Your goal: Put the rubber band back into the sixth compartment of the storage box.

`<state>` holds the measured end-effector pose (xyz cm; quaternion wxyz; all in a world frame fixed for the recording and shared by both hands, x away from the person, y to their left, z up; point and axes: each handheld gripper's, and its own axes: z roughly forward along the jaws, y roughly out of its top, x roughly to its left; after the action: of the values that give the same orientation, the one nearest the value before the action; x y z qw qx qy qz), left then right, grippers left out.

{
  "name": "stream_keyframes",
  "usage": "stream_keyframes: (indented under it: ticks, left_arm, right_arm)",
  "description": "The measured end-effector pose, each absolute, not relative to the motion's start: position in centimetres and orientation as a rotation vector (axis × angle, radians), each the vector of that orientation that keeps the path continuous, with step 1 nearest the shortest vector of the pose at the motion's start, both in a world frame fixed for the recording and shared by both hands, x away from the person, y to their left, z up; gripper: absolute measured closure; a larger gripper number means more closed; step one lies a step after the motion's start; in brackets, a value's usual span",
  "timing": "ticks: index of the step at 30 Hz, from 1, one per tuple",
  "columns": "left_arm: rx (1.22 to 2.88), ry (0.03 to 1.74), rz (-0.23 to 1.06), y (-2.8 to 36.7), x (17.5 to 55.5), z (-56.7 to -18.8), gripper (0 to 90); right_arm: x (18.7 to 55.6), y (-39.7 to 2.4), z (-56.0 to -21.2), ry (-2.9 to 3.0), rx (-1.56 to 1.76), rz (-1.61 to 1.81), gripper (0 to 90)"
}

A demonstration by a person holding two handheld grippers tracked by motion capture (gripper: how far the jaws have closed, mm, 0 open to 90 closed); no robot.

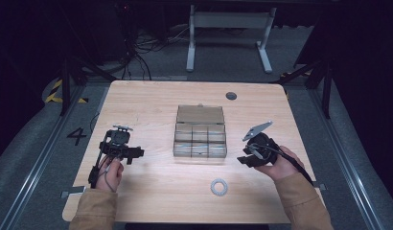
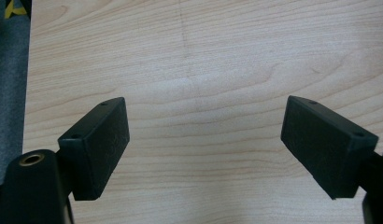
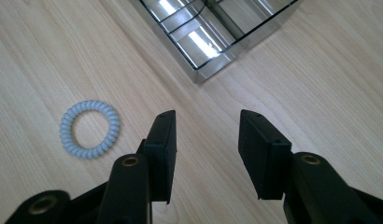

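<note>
A pale blue spiral hair tie lies flat on the wooden table near its front edge; in the right gripper view the hair tie sits left of the jaws, untouched. A clear compartment box with its lid open stands at the table's middle, and its corner shows ahead of the right jaws. My right gripper hovers to the right of the box, and between the jaws of that right gripper there is only bare wood. My left gripper rests at the left, and that left gripper stands wide open over bare wood.
A small dark round cap lies near the table's far edge. Beyond the table stand a white desk frame and cables on the floor. The table's left edge borders grey floor.
</note>
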<state>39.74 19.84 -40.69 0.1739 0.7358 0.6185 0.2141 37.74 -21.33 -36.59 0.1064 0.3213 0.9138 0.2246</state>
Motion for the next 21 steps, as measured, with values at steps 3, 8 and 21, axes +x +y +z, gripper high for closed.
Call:
stream_keyframes:
  ticks: [3, 8, 21]
  left_arm:
    - [2.092, 1.751, 0.604, 19.9, 39.8, -40.7, 16.1]
    - [2.084, 1.751, 0.606, 19.9, 39.7, -40.7, 16.0]
    - [2.083, 1.752, 0.598, 19.9, 39.8, -40.7, 16.0]
  right_arm:
    - [37.5, -20.8, -36.7, 2.712, 0.925, 0.649, 58.5]
    - [37.1, -20.0, -36.8, 2.734, 0.897, 0.645, 57.7]
    - [36.7, -18.4, -37.6, 2.78, 0.853, 0.631, 58.1]
